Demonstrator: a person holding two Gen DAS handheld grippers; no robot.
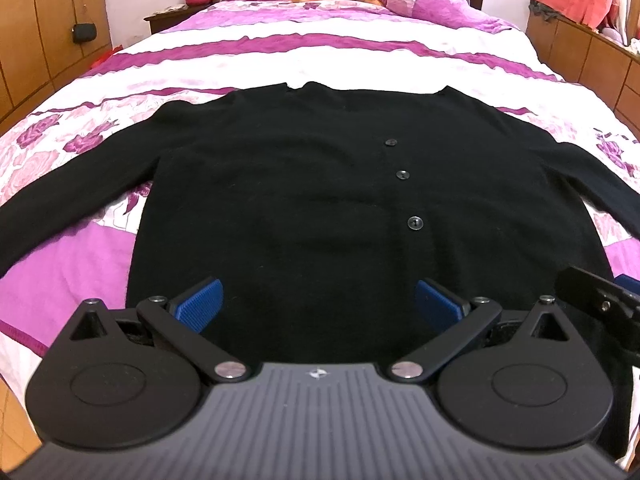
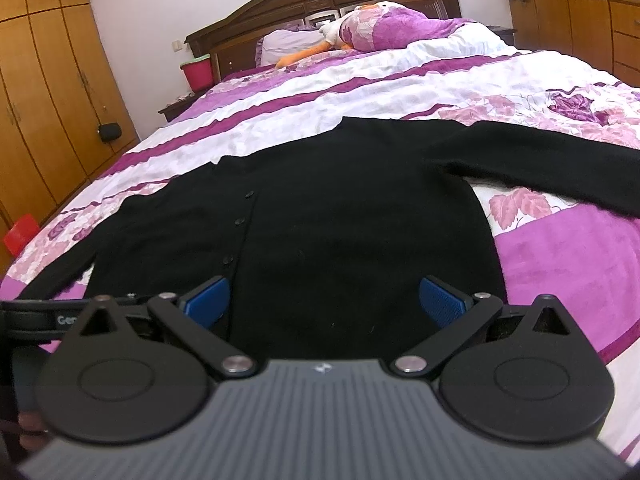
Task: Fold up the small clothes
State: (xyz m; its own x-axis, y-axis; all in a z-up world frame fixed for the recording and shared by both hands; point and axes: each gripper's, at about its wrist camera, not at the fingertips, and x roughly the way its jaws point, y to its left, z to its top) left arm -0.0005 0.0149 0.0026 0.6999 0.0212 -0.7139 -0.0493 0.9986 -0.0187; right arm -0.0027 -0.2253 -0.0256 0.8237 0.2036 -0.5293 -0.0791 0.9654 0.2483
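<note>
— Cardigan (image 1: pixel 320 200): held by anything?
— No; left gripper (image 1: pixel 320 304) and right gripper (image 2: pixel 326 300) both spread wide above its hem, blue pads (image 1: pixel 200 304) gripping nothing; it lies flat, sleeves out, on the purple floral bedspread (image 1: pixel 280 52); pillows (image 2: pixel 384 28) beyond.

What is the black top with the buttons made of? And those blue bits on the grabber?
The black cardigan looks like a soft, fuzzy knit, maybe wool or acrylic: matte, no shine, with slightly hairy edges. Its buttons look like glossy hard plastic. The blue pads on the left gripper seem to be rubber or plastic, with a fine ribbed grid for grip.
</note>
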